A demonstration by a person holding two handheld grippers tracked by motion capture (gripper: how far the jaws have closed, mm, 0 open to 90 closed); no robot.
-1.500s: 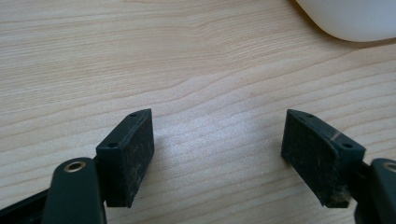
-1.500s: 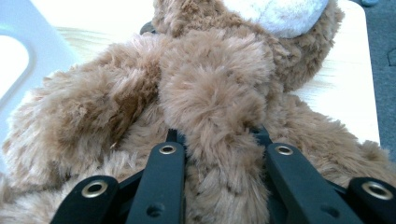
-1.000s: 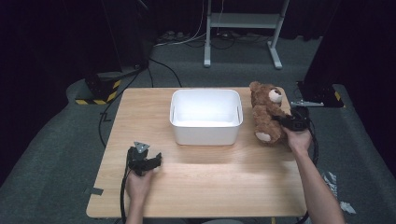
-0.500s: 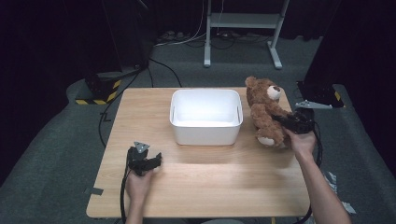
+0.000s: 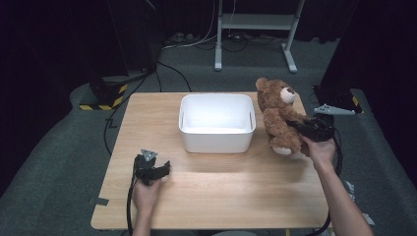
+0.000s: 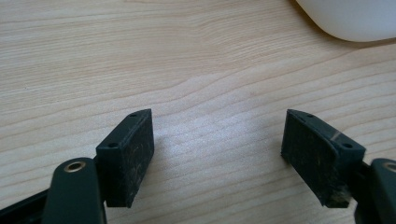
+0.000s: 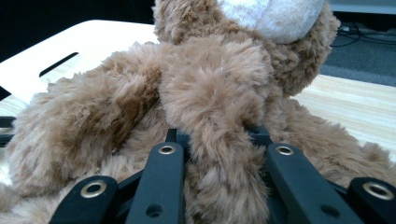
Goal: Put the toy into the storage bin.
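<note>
A brown teddy bear [image 5: 278,116] with a pale muzzle hangs upright just above the table's right side, beside the white bin [image 5: 216,122]. My right gripper [image 5: 299,126] is shut on the bear's arm [image 7: 219,154]; in the right gripper view the fur bulges between the two black jaws. My left gripper [image 5: 164,169] rests near the table's front left, held by a hand. Its jaws stand wide apart over bare wood [image 6: 217,154] with nothing between them.
The wooden table [image 5: 147,118] carries the white bin at its middle back; the bin's corner [image 6: 355,18] lies ahead of the left gripper. Black equipment [image 5: 339,105] lies on the grey floor by the table's right edge. A metal stand [image 5: 255,29] is behind.
My right gripper has lifted the teddy bear and carried it a little left toward the bin. The left gripper has stayed where it was.
</note>
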